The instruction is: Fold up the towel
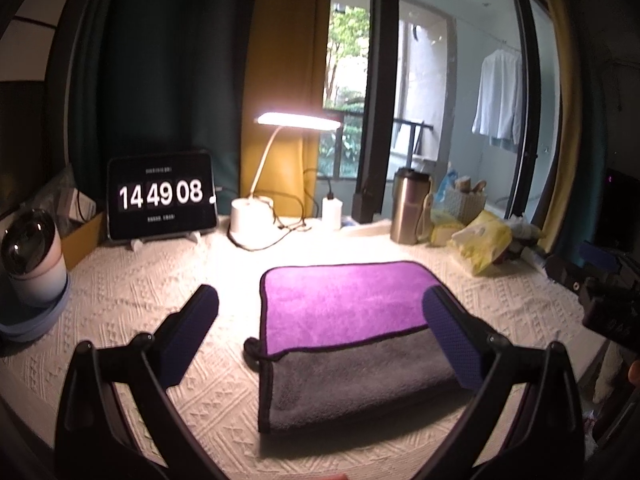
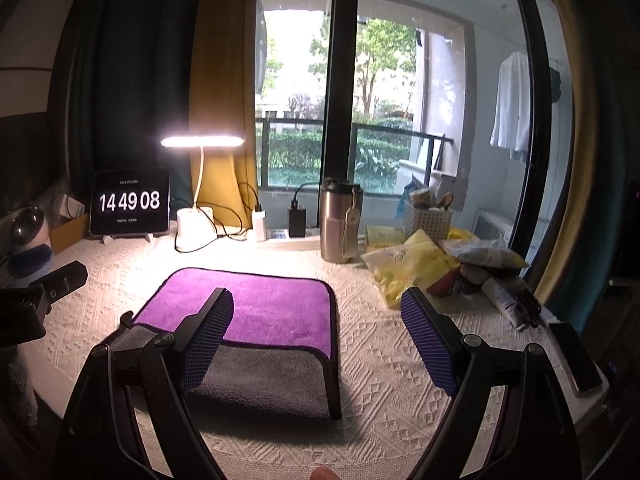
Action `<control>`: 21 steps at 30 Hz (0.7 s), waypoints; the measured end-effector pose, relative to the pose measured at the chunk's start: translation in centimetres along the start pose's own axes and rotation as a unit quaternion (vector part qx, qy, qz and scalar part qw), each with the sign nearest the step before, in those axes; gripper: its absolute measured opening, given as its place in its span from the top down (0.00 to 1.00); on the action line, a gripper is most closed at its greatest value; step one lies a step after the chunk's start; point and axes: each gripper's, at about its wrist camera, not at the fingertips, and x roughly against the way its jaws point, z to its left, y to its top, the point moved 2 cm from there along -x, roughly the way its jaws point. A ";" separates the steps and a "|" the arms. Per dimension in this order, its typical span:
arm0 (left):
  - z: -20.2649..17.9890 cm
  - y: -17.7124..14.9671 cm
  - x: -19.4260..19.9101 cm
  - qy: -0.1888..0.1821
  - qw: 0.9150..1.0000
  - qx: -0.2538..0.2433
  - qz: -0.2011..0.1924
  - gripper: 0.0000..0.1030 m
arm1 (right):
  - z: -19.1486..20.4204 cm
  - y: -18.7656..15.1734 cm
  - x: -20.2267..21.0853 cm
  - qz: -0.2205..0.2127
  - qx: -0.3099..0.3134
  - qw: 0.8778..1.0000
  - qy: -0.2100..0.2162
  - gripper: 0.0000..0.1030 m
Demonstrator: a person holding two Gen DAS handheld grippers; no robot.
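Note:
A towel, purple on one face and grey on the other, with black edging, lies folded on the cream cloth (image 1: 160, 288). It shows in the left wrist view (image 1: 340, 304) and in the right wrist view (image 2: 272, 312). A grey layer sits at its near side under the purple layer. My left gripper (image 1: 320, 304) is open and empty, held above the towel's near left part. My right gripper (image 2: 318, 308) is open and empty, above the towel's near right edge. A small hanging loop (image 1: 252, 350) sticks out at the towel's left edge.
At the back stand a tablet clock (image 1: 162, 196), a lit desk lamp (image 1: 256, 216), a steel tumbler (image 1: 410, 206) and chargers with cables. Yellow bags (image 2: 408, 264), a basket and a tube clutter the right. A phone (image 2: 576, 356) lies at the right edge. A pale jar (image 1: 34, 256) stands left.

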 end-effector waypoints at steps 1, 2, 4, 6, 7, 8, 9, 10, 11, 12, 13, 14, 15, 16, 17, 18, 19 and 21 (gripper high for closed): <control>0.1 -0.1 -0.4 0.001 1.000 0.001 0.006 0.01 | -0.1 -0.1 -0.3 0.004 0.000 1.000 0.001 0.15; 0.2 -0.3 -0.9 0.003 1.000 0.003 0.014 0.01 | -0.1 -0.2 -0.7 0.008 -0.001 1.000 0.002 0.15; 0.4 -0.7 -1.7 0.005 1.000 0.006 0.025 0.01 | -0.3 -0.5 -1.4 0.018 -0.001 1.000 0.004 0.17; 0.6 -1.1 -2.5 0.007 0.999 0.009 0.038 0.01 | -0.5 -0.7 -2.1 0.028 0.000 1.000 0.010 0.19; 0.7 -1.3 -2.9 0.009 0.999 0.010 0.044 0.01 | -0.6 -0.8 -2.5 0.033 0.002 0.999 0.013 0.19; 0.7 -1.5 -3.3 0.011 0.999 0.010 0.052 0.01 | -0.6 -0.9 -2.8 0.036 0.003 0.999 0.016 0.20; 0.8 -1.7 -3.7 0.012 0.998 0.010 0.058 0.01 | -0.7 -1.1 -3.1 0.041 0.004 0.999 0.019 0.21; 0.8 -1.8 -4.1 0.012 0.998 0.010 0.064 0.01 | -0.7 -1.2 -3.5 0.045 0.006 0.999 0.021 0.22; 0.8 -2.1 -4.5 0.013 0.997 0.008 0.071 0.01 | -0.8 -1.3 -3.8 0.049 0.007 0.998 0.023 0.23; 0.8 -2.2 -4.8 0.014 0.997 0.007 0.077 0.02 | -0.8 -1.5 -4.3 0.054 0.009 0.998 0.025 0.24; 0.8 -2.3 -5.2 0.015 0.997 0.006 0.082 0.02 | -0.8 -1.6 -4.7 0.059 0.011 0.998 0.029 0.25; 0.8 -2.6 -5.7 0.016 0.996 0.004 0.091 0.02 | -0.8 -1.7 -5.1 0.063 0.014 0.997 0.030 0.25; 0.8 -2.7 -6.2 0.017 0.995 0.003 0.098 0.04 | -0.8 -1.9 -5.3 0.066 0.017 0.997 0.030 0.25; 0.9 -2.9 -6.6 0.019 0.994 0.002 0.106 0.06 | -0.8 -2.0 -5.7 0.069 0.021 0.997 0.031 0.26; 0.9 -3.3 -7.2 0.021 0.993 0.001 0.117 0.09 | -0.7 -2.2 -6.0 0.073 0.023 0.997 0.033 0.26; 1.0 -3.5 -7.7 0.022 0.992 0.002 0.124 0.11 | -0.8 -2.3 -6.5 0.077 0.025 0.996 0.034 0.26; 1.1 -3.8 -8.1 0.023 0.991 0.002 0.132 0.11 | -0.7 -2.5 -6.9 0.081 0.027 0.996 0.035 0.28; 1.1 -4.3 -8.9 0.025 0.989 0.002 0.145 0.12 | -0.9 -2.9 -7.7 0.091 0.027 0.995 0.037 0.30</control>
